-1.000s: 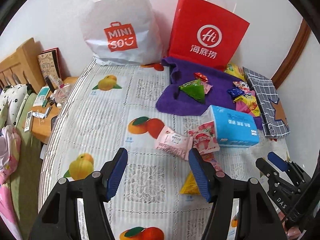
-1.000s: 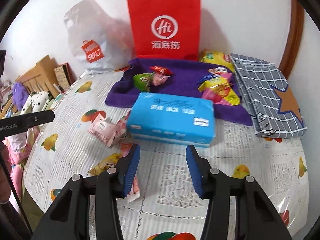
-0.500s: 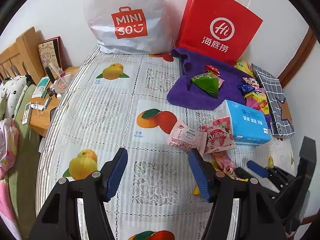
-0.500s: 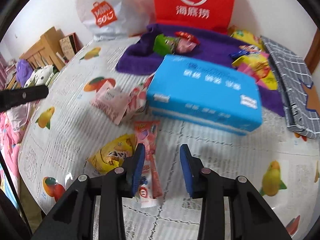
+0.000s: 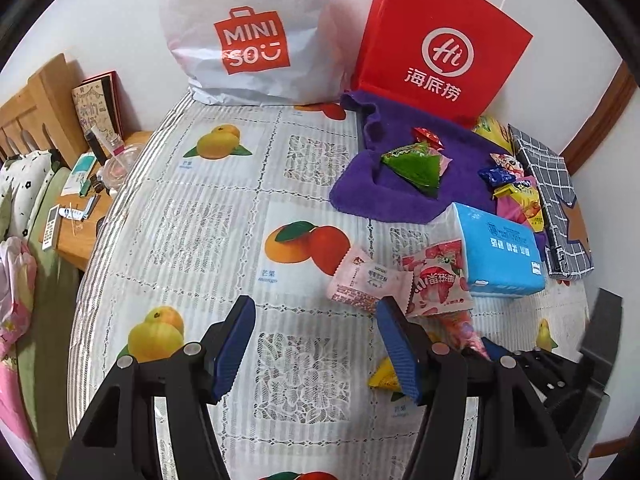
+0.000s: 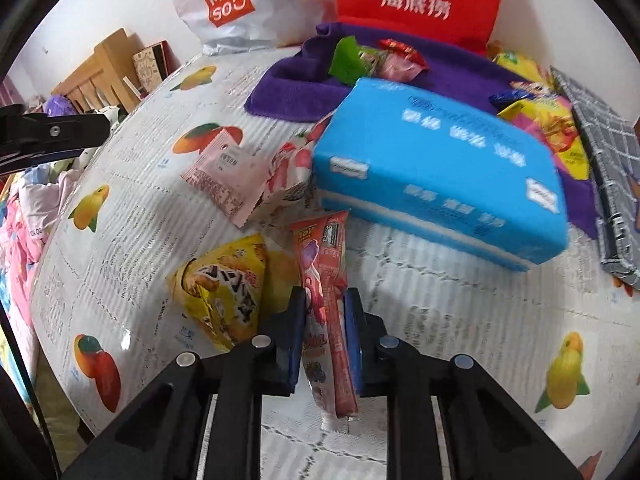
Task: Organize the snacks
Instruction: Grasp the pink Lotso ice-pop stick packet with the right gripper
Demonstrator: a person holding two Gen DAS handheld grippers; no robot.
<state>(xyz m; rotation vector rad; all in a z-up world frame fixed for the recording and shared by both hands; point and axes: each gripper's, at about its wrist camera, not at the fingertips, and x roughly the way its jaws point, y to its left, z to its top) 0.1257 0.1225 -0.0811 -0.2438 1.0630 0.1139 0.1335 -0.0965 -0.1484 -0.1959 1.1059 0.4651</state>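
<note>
A long red snack stick (image 6: 320,248) lies on the fruit-print tablecloth (image 6: 132,216), and my right gripper (image 6: 325,300) is closing on it, its blue pads touching both long edges. Beside it lie a yellow triangular snack (image 6: 220,292), a pink packet (image 6: 224,176) and a strawberry packet (image 6: 288,172). My left gripper (image 5: 314,308) hangs open over bare cloth with nothing between its fingers; the pink packet (image 5: 364,280) lies just beyond its right fingertip. On the purple towel (image 5: 376,184) rest a green triangular snack (image 5: 416,164) and several small sweets.
A blue tissue pack (image 6: 436,168) sits just behind the red stick. A red paper bag (image 5: 440,40) and a white Miniso bag (image 5: 248,32) stand against the back wall. A grey checked pouch (image 5: 556,184) lies at the right edge. A cluttered bedside table (image 5: 80,216) is on the left.
My right gripper has come down to the table and its jaws have narrowed around the long red snack stick. The left gripper has sunk a little, still open.
</note>
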